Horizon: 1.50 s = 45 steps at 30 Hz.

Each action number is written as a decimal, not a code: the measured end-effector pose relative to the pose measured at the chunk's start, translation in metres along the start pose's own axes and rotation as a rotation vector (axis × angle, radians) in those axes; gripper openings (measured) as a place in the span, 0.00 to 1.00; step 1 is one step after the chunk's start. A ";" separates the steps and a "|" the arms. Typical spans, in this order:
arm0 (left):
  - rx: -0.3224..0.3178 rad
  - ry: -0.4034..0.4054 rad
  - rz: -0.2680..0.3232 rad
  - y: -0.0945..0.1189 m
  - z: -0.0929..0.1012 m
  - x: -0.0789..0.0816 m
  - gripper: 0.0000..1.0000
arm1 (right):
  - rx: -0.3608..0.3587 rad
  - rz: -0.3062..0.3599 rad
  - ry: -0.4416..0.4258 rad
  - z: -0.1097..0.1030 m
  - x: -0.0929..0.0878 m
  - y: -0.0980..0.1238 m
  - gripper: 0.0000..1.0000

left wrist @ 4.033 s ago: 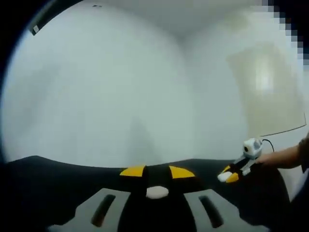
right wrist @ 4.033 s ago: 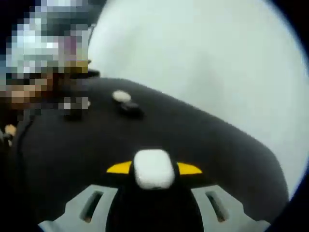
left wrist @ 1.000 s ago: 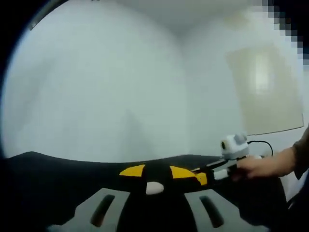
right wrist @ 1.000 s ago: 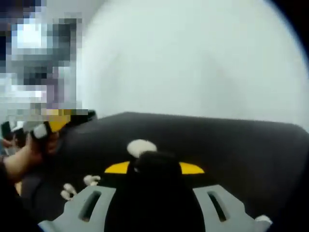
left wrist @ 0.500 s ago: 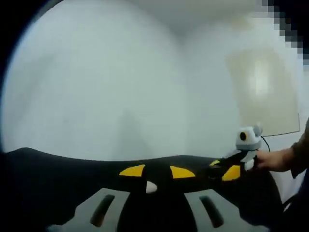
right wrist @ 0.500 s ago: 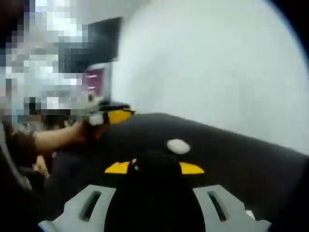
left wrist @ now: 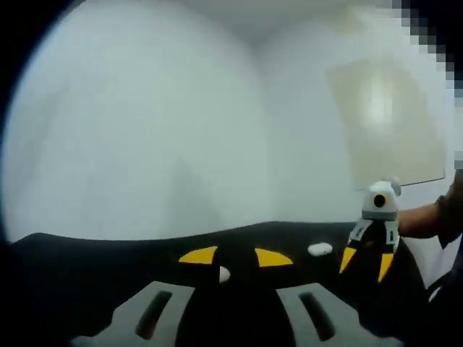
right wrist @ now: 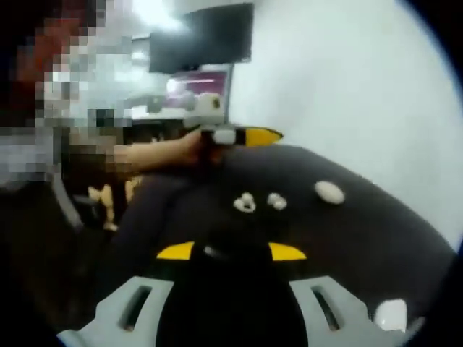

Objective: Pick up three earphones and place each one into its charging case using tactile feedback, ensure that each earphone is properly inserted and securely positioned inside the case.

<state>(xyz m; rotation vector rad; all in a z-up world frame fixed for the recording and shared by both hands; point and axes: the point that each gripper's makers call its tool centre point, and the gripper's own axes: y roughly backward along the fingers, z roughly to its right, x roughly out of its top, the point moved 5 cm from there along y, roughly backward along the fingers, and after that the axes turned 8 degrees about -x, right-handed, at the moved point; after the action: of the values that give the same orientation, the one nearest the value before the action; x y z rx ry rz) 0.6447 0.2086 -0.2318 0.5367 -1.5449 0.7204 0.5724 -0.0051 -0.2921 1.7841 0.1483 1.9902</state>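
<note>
In the left gripper view my left gripper [left wrist: 236, 257] is shut on a small white earphone [left wrist: 224, 274] that sits between its yellow pads. Over the black table [left wrist: 87, 267], my right gripper [left wrist: 366, 262] hangs at the right with its tips pointing down, next to a white oval case [left wrist: 319, 249]. In the right gripper view my right gripper [right wrist: 231, 251] grips a black charging case [right wrist: 233, 264]. Beyond it lie two white earphones [right wrist: 244, 202] [right wrist: 276, 200] and the white oval case [right wrist: 329, 191]. The left gripper [right wrist: 262, 135] is held level at the table's far side.
A second white case [right wrist: 391, 314] lies on the table [right wrist: 376, 246] near the right jaw. A person's forearm [right wrist: 155, 153] reaches in from the left. A dark monitor [right wrist: 202, 36] stands behind, and pale walls [left wrist: 145, 116] lie beyond the table.
The right gripper has turned from lying level to pointing down at the table. The right view's camera has swung, bringing the two loose earphones into view. The left gripper still holds its earphone.
</note>
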 end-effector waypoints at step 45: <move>-0.014 -0.033 -0.041 -0.004 0.005 -0.004 0.15 | -0.203 -0.016 -0.217 0.052 -0.018 0.044 0.35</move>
<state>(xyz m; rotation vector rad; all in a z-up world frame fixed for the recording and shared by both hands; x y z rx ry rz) 0.6447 0.2015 -0.2349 0.5704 -1.5640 0.6721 0.6122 -0.0628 -0.2842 1.8434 -0.1043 1.7183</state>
